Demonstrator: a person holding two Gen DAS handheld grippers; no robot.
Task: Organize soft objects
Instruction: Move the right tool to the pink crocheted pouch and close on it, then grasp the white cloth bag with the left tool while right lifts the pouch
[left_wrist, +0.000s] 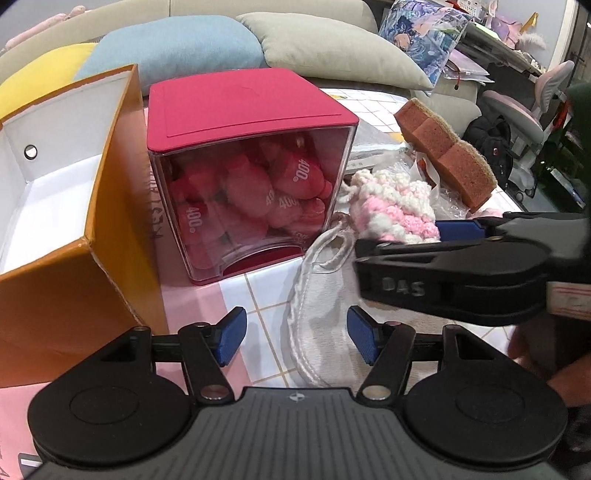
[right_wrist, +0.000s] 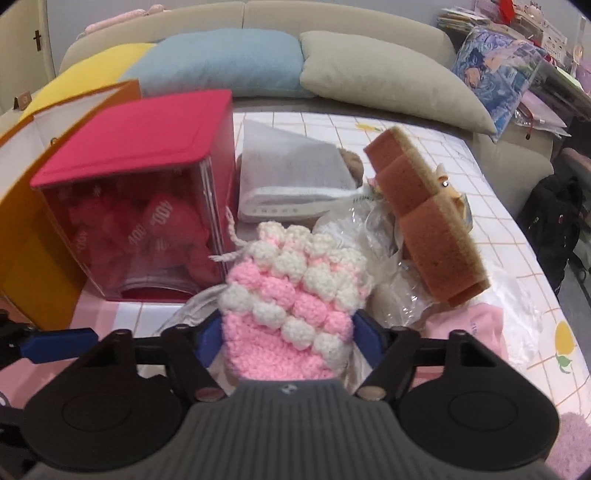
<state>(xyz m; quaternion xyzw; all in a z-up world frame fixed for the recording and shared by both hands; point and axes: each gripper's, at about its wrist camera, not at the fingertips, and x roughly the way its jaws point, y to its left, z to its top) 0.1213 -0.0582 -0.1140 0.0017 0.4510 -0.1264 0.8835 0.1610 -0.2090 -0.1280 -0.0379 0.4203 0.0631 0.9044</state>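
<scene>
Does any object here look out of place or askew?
Yes. The brown sponge does not lie flat: it leans tilted on crumpled clear plastic wrapping, behind the pink-and-white knitted pouch.

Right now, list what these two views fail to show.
- Orange box: its floor is cut off by its own wall, left wrist view.
- Red-lidded clear bin: the items inside are blurred by glare, right wrist view.
- White drawstring bag: partly covered by the right tongs, left wrist view.
- Pink-and-white knitted pouch: its lower end is hidden by the tongs body, right wrist view.
</scene>
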